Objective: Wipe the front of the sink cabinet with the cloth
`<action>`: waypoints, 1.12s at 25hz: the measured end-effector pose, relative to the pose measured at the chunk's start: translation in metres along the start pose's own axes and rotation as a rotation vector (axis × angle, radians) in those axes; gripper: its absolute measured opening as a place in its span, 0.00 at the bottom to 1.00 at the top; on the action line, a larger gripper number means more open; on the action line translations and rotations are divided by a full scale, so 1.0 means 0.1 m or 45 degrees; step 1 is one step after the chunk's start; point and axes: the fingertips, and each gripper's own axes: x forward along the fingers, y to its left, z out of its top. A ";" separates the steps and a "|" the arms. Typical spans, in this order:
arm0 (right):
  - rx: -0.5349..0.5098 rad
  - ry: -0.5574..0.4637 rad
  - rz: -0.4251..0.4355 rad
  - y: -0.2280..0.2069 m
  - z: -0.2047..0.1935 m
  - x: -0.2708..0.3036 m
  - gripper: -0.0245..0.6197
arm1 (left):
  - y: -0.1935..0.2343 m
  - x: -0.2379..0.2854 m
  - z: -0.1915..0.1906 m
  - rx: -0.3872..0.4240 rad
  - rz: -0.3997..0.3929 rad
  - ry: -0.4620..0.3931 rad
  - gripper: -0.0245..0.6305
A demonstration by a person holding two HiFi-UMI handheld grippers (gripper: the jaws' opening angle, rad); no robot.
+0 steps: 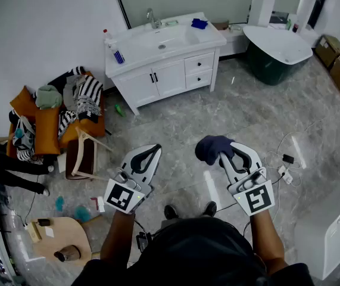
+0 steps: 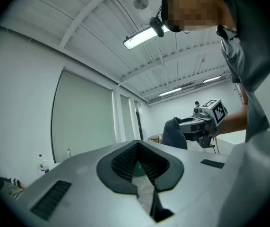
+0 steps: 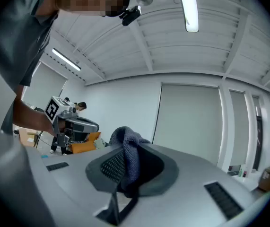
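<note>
Blue cloth [image 1: 211, 149] sits bunched in my right gripper [image 1: 228, 155], whose jaws are clamped on it. My left gripper [image 1: 150, 152] is closed on nothing. I'm holding both over the floor [image 1: 217, 112], well apart from the white sink cabinet [image 1: 158, 83] ahead.

Bare floor [image 1: 205, 115] wide open up to the cabinet [image 1: 167, 76] front, clothes pile [image 1: 68, 106] and chair [image 1: 83, 154] crowding the left, small green item [image 1: 119, 109] near the cabinet's left leg, tub [image 1: 277, 52] close at its right, cables [image 1: 289, 151] trailing lower right.
</note>
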 end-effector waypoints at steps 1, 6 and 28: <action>0.001 -0.004 0.001 -0.04 -0.01 -0.05 0.10 | -0.06 0.03 0.00 0.001 0.001 -0.001 0.04; 0.007 -0.009 0.014 -0.23 -0.07 -0.25 0.10 | -0.30 0.18 0.02 0.003 0.016 0.009 0.04; 0.094 -0.001 0.020 -0.69 -0.39 -0.14 0.11 | -0.29 0.53 -0.17 -0.004 0.054 0.074 0.04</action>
